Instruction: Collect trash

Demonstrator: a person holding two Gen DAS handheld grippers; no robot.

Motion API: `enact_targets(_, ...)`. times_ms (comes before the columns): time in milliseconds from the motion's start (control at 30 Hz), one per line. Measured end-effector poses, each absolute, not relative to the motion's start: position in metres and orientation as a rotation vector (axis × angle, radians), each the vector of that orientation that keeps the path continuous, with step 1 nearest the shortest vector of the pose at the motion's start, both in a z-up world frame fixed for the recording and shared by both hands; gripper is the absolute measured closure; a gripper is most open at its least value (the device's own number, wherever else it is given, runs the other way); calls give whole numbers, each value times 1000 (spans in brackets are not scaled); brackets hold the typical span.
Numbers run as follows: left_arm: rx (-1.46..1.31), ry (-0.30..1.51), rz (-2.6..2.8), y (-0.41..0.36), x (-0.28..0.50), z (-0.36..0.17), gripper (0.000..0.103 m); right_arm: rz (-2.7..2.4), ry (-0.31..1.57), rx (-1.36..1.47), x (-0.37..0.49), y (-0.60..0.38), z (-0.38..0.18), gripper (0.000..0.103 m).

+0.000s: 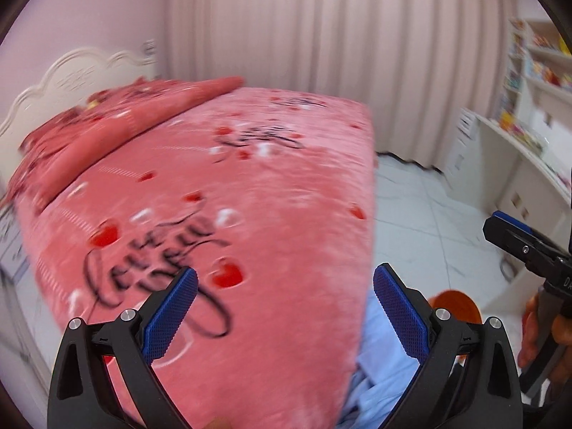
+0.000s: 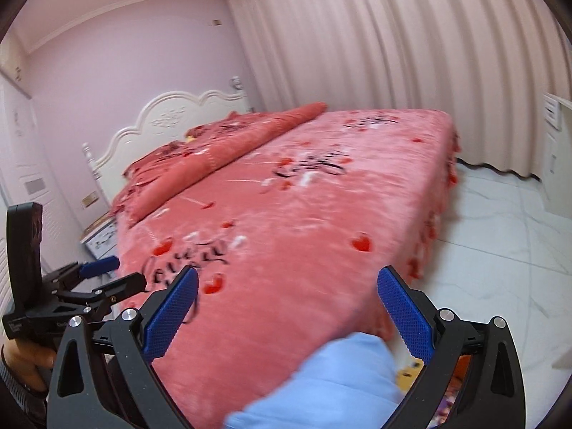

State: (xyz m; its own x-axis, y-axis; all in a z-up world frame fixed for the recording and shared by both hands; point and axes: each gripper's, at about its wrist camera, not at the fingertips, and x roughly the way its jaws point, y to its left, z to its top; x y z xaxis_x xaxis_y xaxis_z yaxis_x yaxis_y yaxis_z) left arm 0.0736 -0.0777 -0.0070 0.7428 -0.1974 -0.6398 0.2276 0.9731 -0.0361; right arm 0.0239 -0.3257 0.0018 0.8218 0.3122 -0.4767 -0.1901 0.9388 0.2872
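Here both grippers spread wide, nothing between jaws. Left gripper (image 1: 285, 312) hangs above near corner of bed (image 1: 250, 196); right gripper (image 2: 287, 316) also over near corner, beside light blue cloth (image 2: 321, 386). Trash: none clearly visible on bed; small coloured bits (image 2: 407, 371) on floor (image 2: 500, 250) below bed corner, too blurred to identify. Raised pose probably for scanning room before next pick.

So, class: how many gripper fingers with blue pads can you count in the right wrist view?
4: the right gripper shows two at the bottom; the left gripper shows two at the left edge, one pad hidden.
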Motion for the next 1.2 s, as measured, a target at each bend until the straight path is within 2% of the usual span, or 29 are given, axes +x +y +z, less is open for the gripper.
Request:
enact_targets(433,-210,619,-78,14,30,-9,6,355,479,184,14,-214,3,5)
enact_targets(1200,-90,621,15,15,22,-20,6,413,517,115,11,-193,-6,5)
